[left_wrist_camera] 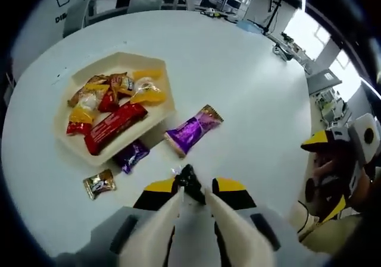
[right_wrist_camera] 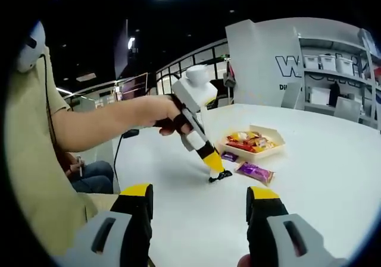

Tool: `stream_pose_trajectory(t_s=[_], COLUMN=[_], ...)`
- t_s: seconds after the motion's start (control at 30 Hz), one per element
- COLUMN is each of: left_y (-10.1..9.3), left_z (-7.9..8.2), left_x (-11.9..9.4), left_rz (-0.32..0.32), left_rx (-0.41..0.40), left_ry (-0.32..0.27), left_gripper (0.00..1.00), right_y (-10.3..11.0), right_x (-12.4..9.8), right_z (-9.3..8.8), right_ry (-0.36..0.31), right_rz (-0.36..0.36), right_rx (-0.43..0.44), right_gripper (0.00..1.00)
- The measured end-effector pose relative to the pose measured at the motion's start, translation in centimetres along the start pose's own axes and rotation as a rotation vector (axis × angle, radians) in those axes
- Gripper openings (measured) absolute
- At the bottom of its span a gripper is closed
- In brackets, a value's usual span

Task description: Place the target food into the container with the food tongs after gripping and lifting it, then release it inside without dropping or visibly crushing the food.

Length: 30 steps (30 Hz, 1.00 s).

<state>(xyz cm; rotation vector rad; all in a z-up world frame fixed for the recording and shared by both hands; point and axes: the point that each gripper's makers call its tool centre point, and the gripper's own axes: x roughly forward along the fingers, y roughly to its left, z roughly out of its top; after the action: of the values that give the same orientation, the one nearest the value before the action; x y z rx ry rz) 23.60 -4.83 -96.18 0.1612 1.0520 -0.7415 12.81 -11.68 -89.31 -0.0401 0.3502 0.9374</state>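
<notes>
Where the left gripper [left_wrist_camera: 191,191] pinches something black, that item stays unidentifiable.

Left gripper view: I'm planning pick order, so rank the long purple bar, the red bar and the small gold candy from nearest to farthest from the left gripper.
From the left gripper:
1. Long purple bar, on the table beside the tray.
2. Small gold candy, off left on the table; nearly as close.
3. Red bar, inside the tray.

Glossy foil-like wrappers [left_wrist_camera: 191,131] lie on a smooth matt white table [left_wrist_camera: 238,88] beside a matt cream tray [left_wrist_camera: 156,115].
</notes>
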Motion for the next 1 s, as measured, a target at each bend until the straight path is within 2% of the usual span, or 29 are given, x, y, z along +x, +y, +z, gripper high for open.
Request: stream_pose_trajectory(t_s=[0.07, 0.17, 0.33, 0.37, 0.73, 0.9, 0.97, 1.0], left_y=[0.0, 0.1, 0.0, -0.1, -0.1, -0.1, -0.1, -0.3], left_z=[0.0, 0.0, -0.2, -0.3, -1.1, -0.9, -0.7, -0.6], left_x=[-0.1, -0.3, -0.5, -0.5, -1.0, -1.0, -1.0, -1.1], left_rz=[-0.003, -0.012, -0.023, -0.034, -0.069, -0.074, -0.074, -0.077], left_rx=[0.022, 0.116, 0.215, 0.259, 0.397, 0.335, 0.290, 0.239], left_ry=[0.000, 0.004, 0.014, 0.024, 0.067, 0.056, 0.045, 0.039], left_gripper=[0.21, 0.20, 0.18, 0.18, 0.18, 0.20, 0.20, 0.21], right_y=[0.0, 0.0, 0.1, 0.1, 0.0, 0.1, 0.1, 0.1], right_x=[0.0, 0.0, 0.1, 0.1, 0.0, 0.1, 0.2, 0.2], right_z=[-0.1, -0.1, -0.2, -0.3, -0.3, -0.3, -0.2, -0.3], right_ry=[0.002, 0.002, 0.002, 0.003, 0.005, 0.005, 0.002, 0.003], right_rz=[-0.001, -0.001, 0.001, 0.003, 0.000, 0.001, 0.002, 0.002], right_rx=[0.000, 0.001, 0.005, 0.004, 0.004, 0.004, 0.004, 0.004], right_gripper=[0.61, 0.61, 0.61, 0.61, 0.61, 0.61, 0.61, 0.61])
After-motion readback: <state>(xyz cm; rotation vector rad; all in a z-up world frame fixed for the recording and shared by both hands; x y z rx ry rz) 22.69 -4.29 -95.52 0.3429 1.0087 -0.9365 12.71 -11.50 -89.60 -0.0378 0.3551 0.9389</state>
